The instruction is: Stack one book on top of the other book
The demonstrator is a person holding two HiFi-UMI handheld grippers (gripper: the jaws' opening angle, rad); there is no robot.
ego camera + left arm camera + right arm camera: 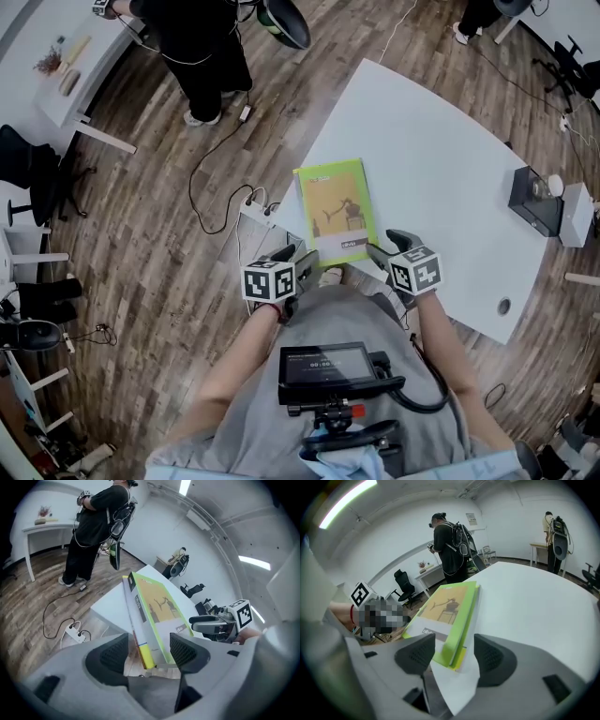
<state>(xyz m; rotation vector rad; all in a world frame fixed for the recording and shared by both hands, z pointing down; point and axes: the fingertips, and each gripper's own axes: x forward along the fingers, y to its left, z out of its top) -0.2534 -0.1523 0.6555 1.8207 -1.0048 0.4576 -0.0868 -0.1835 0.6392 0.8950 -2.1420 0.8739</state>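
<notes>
Basically both books are already stacked near the front edge of the white table [441,159]: green book [336,214] on top, lower book [140,637] showing only as a white and yellow edge under it. The stack lies flat, w/ its short side toward the person.

L gripper [302,258] sits at the stack's near left corner, R gripper [389,246] at the near right corner, both angled down.

L gripper view: jaws apart, stack's corner between them, spine side facing the cam; pads don't look pressed on it. The R gripper's marker cube [241,613] shows across the cover.

R gripper view: jaws also apart, the green book's corner and a yellow sliver of the lower book between them, small gaps on both sides, so no clamp.

Bkgd: a person in black [202,47] stands on the wood floor [150,234]; a power strip [255,211] lies by the table's left edge.
</notes>
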